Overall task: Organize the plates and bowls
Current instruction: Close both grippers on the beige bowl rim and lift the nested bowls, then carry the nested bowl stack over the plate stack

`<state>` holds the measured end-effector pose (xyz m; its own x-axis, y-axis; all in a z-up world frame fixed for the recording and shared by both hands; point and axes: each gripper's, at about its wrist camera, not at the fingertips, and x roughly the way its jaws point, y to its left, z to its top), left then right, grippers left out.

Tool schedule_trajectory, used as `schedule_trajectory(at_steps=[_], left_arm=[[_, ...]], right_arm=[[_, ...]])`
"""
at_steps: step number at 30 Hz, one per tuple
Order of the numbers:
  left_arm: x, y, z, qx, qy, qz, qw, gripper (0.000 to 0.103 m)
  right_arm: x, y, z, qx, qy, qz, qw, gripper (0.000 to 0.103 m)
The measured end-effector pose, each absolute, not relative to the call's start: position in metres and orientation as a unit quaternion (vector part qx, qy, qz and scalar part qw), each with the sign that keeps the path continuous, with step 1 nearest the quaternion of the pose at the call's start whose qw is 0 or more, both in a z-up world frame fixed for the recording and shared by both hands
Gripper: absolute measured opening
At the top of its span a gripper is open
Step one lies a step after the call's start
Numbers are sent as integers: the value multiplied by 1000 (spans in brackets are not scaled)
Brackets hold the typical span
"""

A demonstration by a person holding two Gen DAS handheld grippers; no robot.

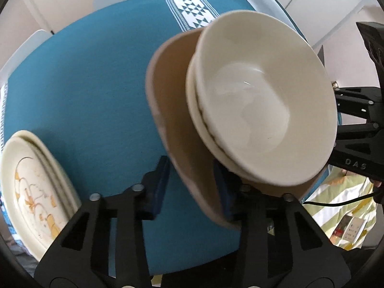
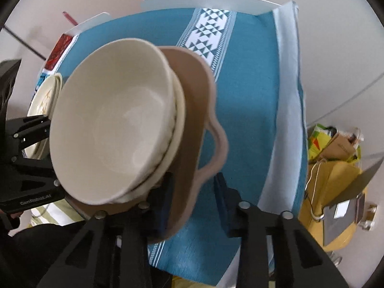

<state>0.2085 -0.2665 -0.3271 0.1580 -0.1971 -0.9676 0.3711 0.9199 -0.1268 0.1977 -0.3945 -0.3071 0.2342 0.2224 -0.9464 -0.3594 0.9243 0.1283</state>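
The surface (image 1: 79, 91) is covered by a teal cloth (image 2: 252, 76) with a white band of triangle patterns (image 2: 208, 36) running across it. Above the cloth, a tan tray (image 1: 172, 100) with looped handles is lifted clear and tilted, held from both ends. Two cream bowls (image 1: 261, 100) sit nested inside the tray, the upper one showing a bare, glossy inside.

At the left edge of the surface lies a stack of cream plates (image 1: 31, 182) painted with orange and grey figures; it rests flat on the cloth, well apart from the tray.

The left tongs (image 1: 192, 189) are clenched on the tray's near rim, one blue pad (image 1: 160, 187) outside the wall and the other inside, under the bowls. The right tongs (image 2: 192, 204) straddle the opposite rim beside the looped handle (image 2: 216, 148); the inner pad touches the tray wall, but the outer pad (image 2: 225, 204) seems to stand off from it, so whether they truly grip is hard to tell from this angle.

Beyond the surface's right side sits a yellow bag (image 2: 336, 187) of clutter on the floor.
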Motion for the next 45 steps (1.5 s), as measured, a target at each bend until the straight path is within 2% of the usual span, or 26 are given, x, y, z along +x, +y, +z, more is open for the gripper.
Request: schedule_trajectory(at_steps=[4,9,11,21,29,37,45], left_arm=[[207,-270,-331,64,613,-189,765,23],[203,-272,-330,66,599,-196,774,19],[201,-274,-329,67,595,-198,776,14],[191,-289,-321,90,576,-181,792,13],[198,-272,-299,101,550,-181,809,13],[187,-256,-263,101,526,-179,825,13],[171,-206,-225,82,510,-170,839,13]], right_arm=[[197,-393,-312,-58,579,201,788,14],[194,-394,-313,-48,566,208,797,12],[192,-395,-313,-50,562,209,799,12],[189,-394,-308,-51,554,210,804,12],[186,-388,-303,-48,537,201,818,12],[179,-377,-265,-61,514,193,834,12],[169,-330,-220,-71,496,192,844,12]])
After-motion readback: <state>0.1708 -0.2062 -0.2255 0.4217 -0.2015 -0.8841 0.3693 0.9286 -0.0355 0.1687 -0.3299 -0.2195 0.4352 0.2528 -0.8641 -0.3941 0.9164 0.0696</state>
